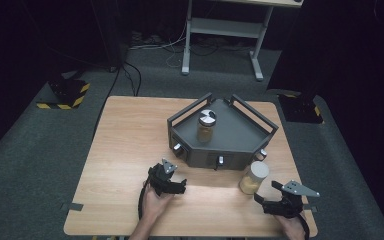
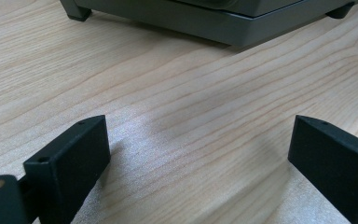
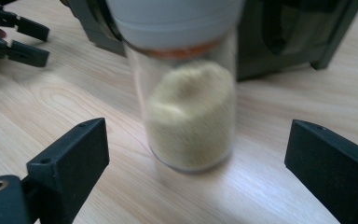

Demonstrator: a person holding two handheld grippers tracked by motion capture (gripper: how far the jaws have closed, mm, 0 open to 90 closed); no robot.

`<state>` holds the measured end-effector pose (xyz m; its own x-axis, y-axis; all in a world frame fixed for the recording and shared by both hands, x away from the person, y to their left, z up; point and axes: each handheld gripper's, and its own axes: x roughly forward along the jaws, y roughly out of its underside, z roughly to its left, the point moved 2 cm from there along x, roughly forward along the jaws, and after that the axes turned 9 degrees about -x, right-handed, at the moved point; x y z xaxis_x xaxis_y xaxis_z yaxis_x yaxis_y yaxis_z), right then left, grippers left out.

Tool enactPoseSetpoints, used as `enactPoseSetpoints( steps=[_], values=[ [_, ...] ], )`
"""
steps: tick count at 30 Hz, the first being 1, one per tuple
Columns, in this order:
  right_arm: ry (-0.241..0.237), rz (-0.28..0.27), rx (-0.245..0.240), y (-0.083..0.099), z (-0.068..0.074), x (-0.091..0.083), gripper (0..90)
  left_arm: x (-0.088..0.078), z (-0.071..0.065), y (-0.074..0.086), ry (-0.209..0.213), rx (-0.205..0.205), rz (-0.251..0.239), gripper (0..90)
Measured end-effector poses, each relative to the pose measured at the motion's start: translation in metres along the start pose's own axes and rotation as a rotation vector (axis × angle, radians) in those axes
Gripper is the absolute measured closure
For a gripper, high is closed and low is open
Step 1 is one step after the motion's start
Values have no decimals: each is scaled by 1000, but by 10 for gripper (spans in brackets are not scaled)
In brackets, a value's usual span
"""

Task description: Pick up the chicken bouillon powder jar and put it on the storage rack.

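A clear jar (image 1: pixel 254 178) with a white lid and pale yellow powder stands on the wooden table (image 1: pixel 130 145), just in front of a grey tray (image 1: pixel 240 132) with rail handles. A second jar (image 1: pixel 206 125) with a black-and-white lid stands inside the tray. My right gripper (image 1: pixel 266 192) is open, near the table's front right edge, pointing at the white-lidded jar (image 3: pixel 191 116). The jar stands in line with the gap, and the pads (image 3: pixel 81 144) are clear of it. My left gripper (image 1: pixel 181 187) is open over bare wood, with nothing between its fingers (image 2: pixel 77 149).
The tray's front wall (image 2: pixel 214 23) carries small knobs (image 1: pixel 220 160). In the right gripper view the left gripper (image 3: pixel 23 39) lies at the upper left. On the floor behind are a white-legged stand (image 1: pixel 220 30) and two bases with hazard stripes (image 1: pixel 65 95).
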<state>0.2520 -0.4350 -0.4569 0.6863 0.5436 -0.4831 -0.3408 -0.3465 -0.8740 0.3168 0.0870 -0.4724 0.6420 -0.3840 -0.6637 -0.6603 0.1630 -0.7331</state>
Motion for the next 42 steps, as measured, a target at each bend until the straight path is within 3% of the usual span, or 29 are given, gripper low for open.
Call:
enactPoseSetpoints(
  steps=[8, 21, 35, 42],
  values=[
    [-10, -24, -18, -11, 6, 8, 64, 0, 0, 0, 1, -2, -1, 58],
    [21, -71, -41, -30, 11, 18, 120, 0, 0, 1, 1, -7, -3, 61],
    [31, -73, -38, -41, 8, 30, 169, -1, 1, 1, 4, -10, -4, 62],
    [31, -80, -35, -43, 6, 34, 239, -1, 2, 1, 6, -12, -4, 63]
  ],
)
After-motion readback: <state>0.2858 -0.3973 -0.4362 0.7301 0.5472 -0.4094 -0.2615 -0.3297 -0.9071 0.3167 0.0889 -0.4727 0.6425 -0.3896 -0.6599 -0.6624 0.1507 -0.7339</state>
